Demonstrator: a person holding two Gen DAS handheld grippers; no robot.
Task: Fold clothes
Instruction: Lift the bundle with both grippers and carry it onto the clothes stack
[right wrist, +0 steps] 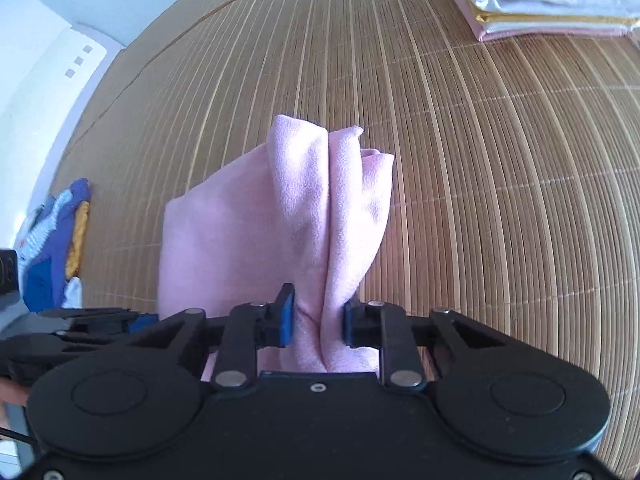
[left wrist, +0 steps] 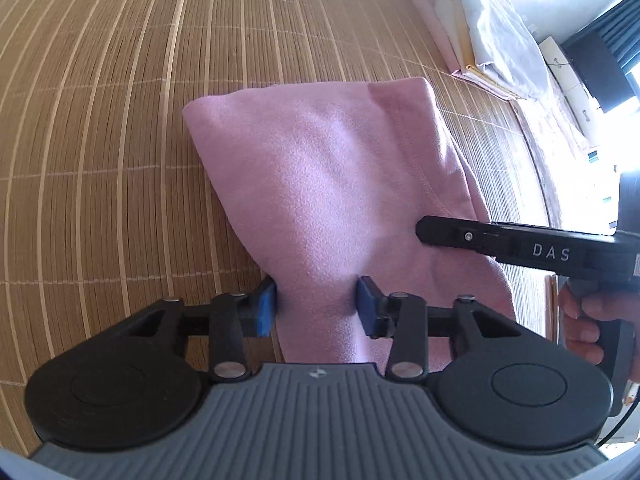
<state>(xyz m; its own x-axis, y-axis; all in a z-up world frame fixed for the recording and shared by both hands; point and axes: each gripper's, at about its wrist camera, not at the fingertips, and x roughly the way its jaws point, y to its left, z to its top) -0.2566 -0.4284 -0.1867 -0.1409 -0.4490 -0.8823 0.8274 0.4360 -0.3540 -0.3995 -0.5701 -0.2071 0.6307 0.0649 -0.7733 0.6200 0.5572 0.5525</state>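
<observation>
Both tools are clamped on the pink garment (left wrist: pixel 320 184), the left tool (left wrist: pixel 316 306) pinching one bunched bit and the right tool (right wrist: pixel 318 316) squeezing a doubled-up fold, so the cloth hangs between them just above the bamboo mat (left wrist: pixel 100 120), its far end seemingly resting on it. My worry is that the right one only has a thick wad between its blue pads, so one layer could slip free and the fold would flop open crooked. Swing it too wide and it might also drag into the folded stack (right wrist: pixel 552 4) at the far edge.
</observation>
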